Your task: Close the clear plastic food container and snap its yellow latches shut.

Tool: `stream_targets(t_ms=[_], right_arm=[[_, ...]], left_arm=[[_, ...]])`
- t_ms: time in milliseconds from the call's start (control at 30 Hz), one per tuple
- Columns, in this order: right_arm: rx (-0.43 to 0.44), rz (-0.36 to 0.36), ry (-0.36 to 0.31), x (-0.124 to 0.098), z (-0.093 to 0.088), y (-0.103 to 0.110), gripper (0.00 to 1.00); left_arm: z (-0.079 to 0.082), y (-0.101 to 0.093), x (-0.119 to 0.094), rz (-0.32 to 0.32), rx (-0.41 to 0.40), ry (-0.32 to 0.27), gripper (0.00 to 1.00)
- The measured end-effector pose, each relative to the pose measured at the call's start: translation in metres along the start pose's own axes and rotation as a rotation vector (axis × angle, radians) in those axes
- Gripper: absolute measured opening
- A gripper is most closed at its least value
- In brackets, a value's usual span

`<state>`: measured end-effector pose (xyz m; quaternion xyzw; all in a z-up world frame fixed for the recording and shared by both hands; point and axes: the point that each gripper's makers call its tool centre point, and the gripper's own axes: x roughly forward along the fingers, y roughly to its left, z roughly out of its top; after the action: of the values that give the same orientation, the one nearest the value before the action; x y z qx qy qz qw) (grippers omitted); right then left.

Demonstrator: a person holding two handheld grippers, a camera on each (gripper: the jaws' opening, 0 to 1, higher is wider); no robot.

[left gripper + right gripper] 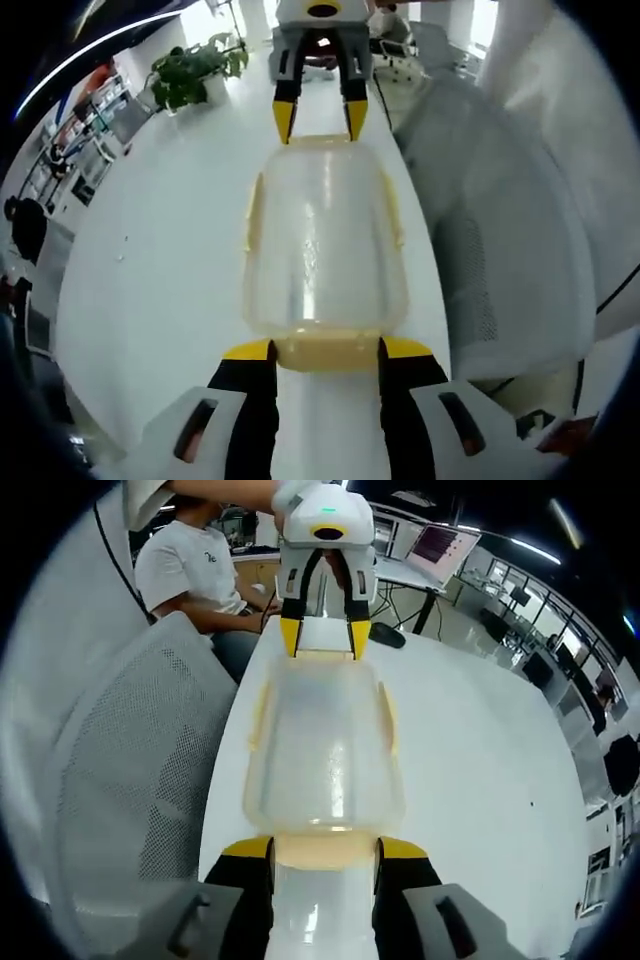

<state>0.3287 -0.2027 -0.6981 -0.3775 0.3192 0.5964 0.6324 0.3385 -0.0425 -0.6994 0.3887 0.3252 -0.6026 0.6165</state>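
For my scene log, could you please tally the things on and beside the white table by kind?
Clear plastic food container: 1
Yellow latches on it, near end, far end, long sides: 4
Grippers, left and right: 2
Mesh chair: 1
Potted plant: 1
Total: 9

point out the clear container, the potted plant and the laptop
clear container (325, 250), left gripper view, middle of its lid
potted plant (190, 72), left gripper view, its leaves
laptop (437, 544), right gripper view, its lit screen
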Motion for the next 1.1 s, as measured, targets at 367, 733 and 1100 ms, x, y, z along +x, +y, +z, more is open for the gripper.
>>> stream_targets(t_ms=[367, 733, 1100], right_arm=[[0.003, -0.006, 0.004, -0.017, -0.031, -0.003, 0.36], [0.004, 0.002, 0.009, -0.028, -0.064, -0.008, 0.36], [0.001, -0.001, 0.022, -0.035, -0.092, -0.011, 0.36]], left_arm=[[0.030, 0.006, 0.018, -0.010, 0.009, 0.007, 0.37], [0.056, 0.011, 0.041, -0.007, -0.004, 0.014, 0.37], [0.076, 0.015, 0.062, -0.004, 0.001, 0.017, 0.36]])
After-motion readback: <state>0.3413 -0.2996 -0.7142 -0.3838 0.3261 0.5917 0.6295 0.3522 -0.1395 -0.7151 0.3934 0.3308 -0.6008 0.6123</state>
